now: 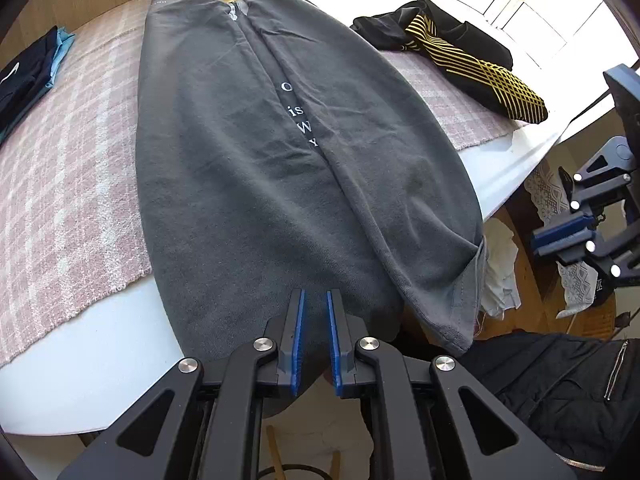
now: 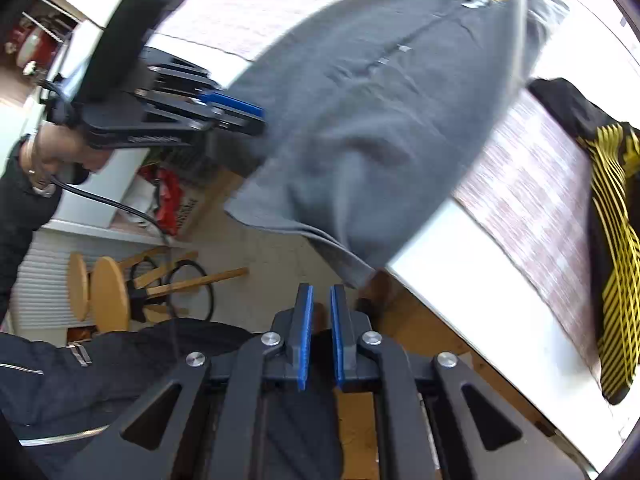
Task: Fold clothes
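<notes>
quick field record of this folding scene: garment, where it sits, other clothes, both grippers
garment: grey sweatshirt, sides folded in lengthwise, white lettering along the centre seam
placement: on a pink checked cloth over a white table; near end hangs over the table edge
other clothes: black and yellow striped garment at the far right; dark folded pile at the left
left gripper: jaws nearly shut at the garment's near edge, grip unclear
right gripper: jaws nearly shut, nothing between them, off the table edge
</notes>
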The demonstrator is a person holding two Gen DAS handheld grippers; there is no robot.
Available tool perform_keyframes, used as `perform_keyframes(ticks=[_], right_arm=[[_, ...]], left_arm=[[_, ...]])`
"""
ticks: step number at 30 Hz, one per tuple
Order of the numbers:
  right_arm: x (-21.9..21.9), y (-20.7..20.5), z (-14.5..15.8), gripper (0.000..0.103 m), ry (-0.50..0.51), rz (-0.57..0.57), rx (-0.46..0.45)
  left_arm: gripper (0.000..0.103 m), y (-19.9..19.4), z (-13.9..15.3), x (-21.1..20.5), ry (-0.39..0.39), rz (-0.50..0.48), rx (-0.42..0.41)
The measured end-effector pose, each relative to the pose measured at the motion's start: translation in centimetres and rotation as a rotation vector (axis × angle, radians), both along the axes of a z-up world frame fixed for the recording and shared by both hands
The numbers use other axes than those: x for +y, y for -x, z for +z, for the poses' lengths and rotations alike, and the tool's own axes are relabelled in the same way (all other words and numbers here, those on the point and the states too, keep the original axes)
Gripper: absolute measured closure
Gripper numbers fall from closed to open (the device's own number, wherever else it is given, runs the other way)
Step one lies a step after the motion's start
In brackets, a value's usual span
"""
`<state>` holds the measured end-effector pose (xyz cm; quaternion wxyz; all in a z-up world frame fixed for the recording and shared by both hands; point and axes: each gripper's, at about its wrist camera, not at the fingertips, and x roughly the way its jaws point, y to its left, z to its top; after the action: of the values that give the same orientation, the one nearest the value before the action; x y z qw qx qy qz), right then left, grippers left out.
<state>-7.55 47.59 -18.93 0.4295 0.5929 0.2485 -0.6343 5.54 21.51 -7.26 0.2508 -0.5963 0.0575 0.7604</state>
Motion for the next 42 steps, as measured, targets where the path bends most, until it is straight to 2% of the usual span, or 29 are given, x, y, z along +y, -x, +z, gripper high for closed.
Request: perform_keyframes(ticks=[4, 8, 10, 12, 14, 16, 19, 23, 25, 26, 27, 29, 31, 33, 37, 40, 41, 42], right_arm=[[1.4, 0.3, -1.7, 0.093, 0.029, 0.017, 0.083], [-0.5, 0.6, -1.4, 0.093, 0.04, 0.163, 0.161], [-1.3, 1.3, -0.8, 0.092, 0.058, 0.231, 0.16], [-2.2, 1.2, -0.8, 0.074, 0.06, 0.308, 0.161], [-3.2, 0.9, -1.1, 0.068, 0.043, 0.386, 0.191], [-3.9, 0.8, -1.4, 0.068, 0.023, 0.443, 0.199], [-4.2, 1.0, -1.4, 0.068, 0.044, 0.478, 0.173], [-4.8, 0.0, -2.2, 0.068, 0.023, 0.526, 0.2], [-4.7, 0.3, -2.2, 0.075, 0.026, 0.515, 0.198], [-4.6, 0.2, -2.4, 0.084, 0.028, 0.501, 0.186], [-4.5, 0.1, -2.6, 0.098, 0.028, 0.489, 0.173], [-4.3, -0.3, -3.0, 0.098, 0.017, 0.479, 0.153], [-4.1, -1.0, -3.3, 0.098, 0.005, 0.481, 0.178], [-4.2, -1.1, -3.4, 0.098, 0.007, 0.439, 0.135], [-4.6, -1.7, -3.6, 0.098, 0.054, 0.313, -0.053], [-3.0, -0.9, -2.2, 0.085, 0.201, 0.152, -0.228], [-1.8, -0.7, -2.5, 0.084, 0.201, 0.132, -0.265], [-0.7, -0.6, -3.0, 0.084, 0.181, 0.12, -0.252]], left_arm=[[0.092, -0.1, 0.2, 0.1, 0.014, -0.015, -0.01], [0.092, -0.3, 0.6, 0.5, 0.043, -0.04, -0.02], [0.092, -0.2, 0.9, 0.8, 0.048, -0.045, -0.023], [0.092, -0.1, 1.2, 0.9, 0.048, -0.047, -0.027], [0.092, 0.1, 1.5, 1.2, 0.049, -0.051, -0.031], [0.092, 0.2, 1.8, 1.2, 0.055, -0.054, -0.026], [0.092, 0.6, 2.1, 1.1, 0.049, -0.046, -0.024], [0.092, 1.0, 2.3, 1.0, 0.046, -0.049, -0.021], [0.092, 1.3, 2.3, 0.9, 0.04, -0.054, -0.024], [0.092, 1.4, 2.2, 0.9, 0.035, -0.055, -0.026], [0.092, 1.6, 2.1, 0.9, 0.035, -0.059, -0.027], [0.092, 1.9, 1.7, 1.0, 0.043, -0.069, -0.029], [0.092, 2.1, 1.3, 1.1, 0.05, -0.074, -0.033], [0.091, 2.2, 0.9, 1.1, 0.057, -0.078, -0.037], [0.091, 2.2, 0.4, 1.0, 0.072, -0.097, -0.031], [0.091, 2.0, 0.1, 0.9, 0.077, -0.092, -0.028], [0.091, 1.9, 0.1, 0.9, 0.077, -0.092, -0.028], [0.091, 1.8, -0.1, 0.8, 0.075, -0.093, -0.03]])
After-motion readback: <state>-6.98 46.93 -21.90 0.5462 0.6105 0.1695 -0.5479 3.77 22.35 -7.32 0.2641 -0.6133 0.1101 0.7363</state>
